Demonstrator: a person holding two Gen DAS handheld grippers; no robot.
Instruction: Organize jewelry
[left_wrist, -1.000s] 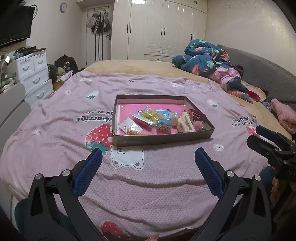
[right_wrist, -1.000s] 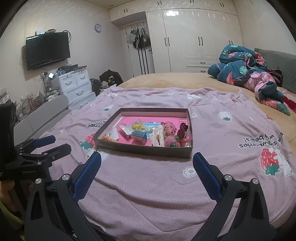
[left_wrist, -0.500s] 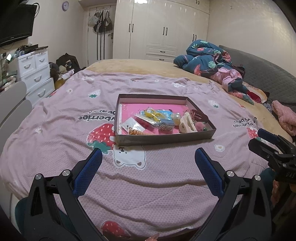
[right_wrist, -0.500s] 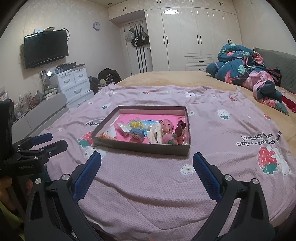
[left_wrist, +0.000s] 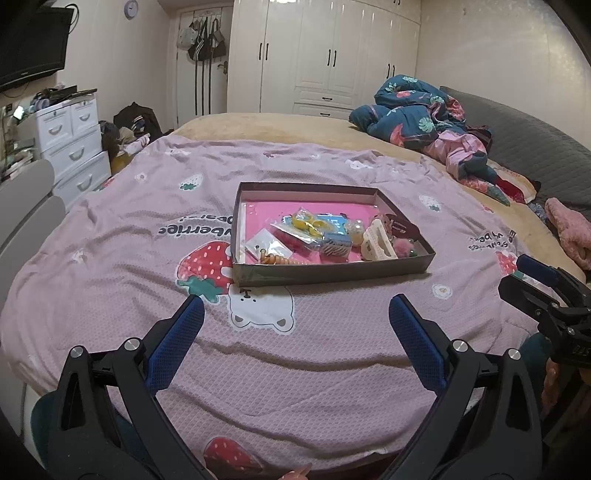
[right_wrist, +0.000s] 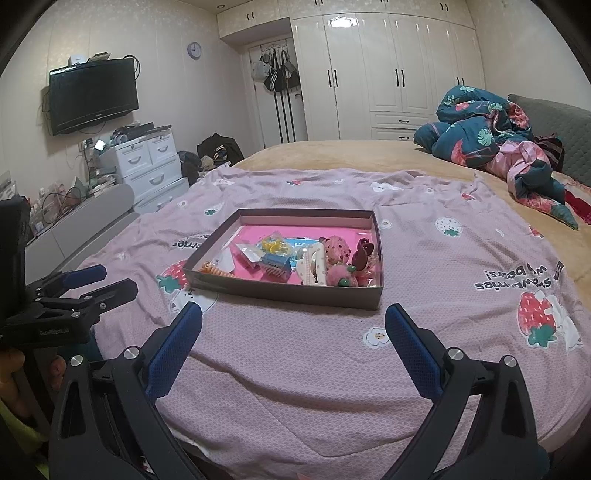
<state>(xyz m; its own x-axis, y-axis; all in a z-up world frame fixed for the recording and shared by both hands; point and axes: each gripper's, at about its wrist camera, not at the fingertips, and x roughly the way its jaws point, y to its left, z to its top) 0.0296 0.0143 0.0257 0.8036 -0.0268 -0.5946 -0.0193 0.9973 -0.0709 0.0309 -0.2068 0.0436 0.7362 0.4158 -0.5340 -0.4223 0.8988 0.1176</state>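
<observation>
A shallow grey cardboard box (left_wrist: 332, 272) with a pink floor lies on the pink strawberry bedspread; it also shows in the right wrist view (right_wrist: 288, 292). Inside lie yellow rings in a clear bag (left_wrist: 308, 221), a blue comb clip (left_wrist: 337, 243), a cream claw clip (left_wrist: 376, 243), an orange spiral piece (left_wrist: 280, 259) and a pink pom-pom (right_wrist: 341, 277). My left gripper (left_wrist: 295, 317) is open and empty, hovering over the bedspread short of the box. My right gripper (right_wrist: 293, 321) is open and empty, also short of the box.
A bundled blue and pink quilt (left_wrist: 424, 122) lies at the far right of the bed. White drawers (right_wrist: 147, 162) and a grey chair (left_wrist: 26, 218) stand left of the bed. Wardrobes (right_wrist: 388, 70) line the far wall.
Both grippers have tilted and drawn slightly toward the box, which sits a little lower in both views. Both stay open and empty.
</observation>
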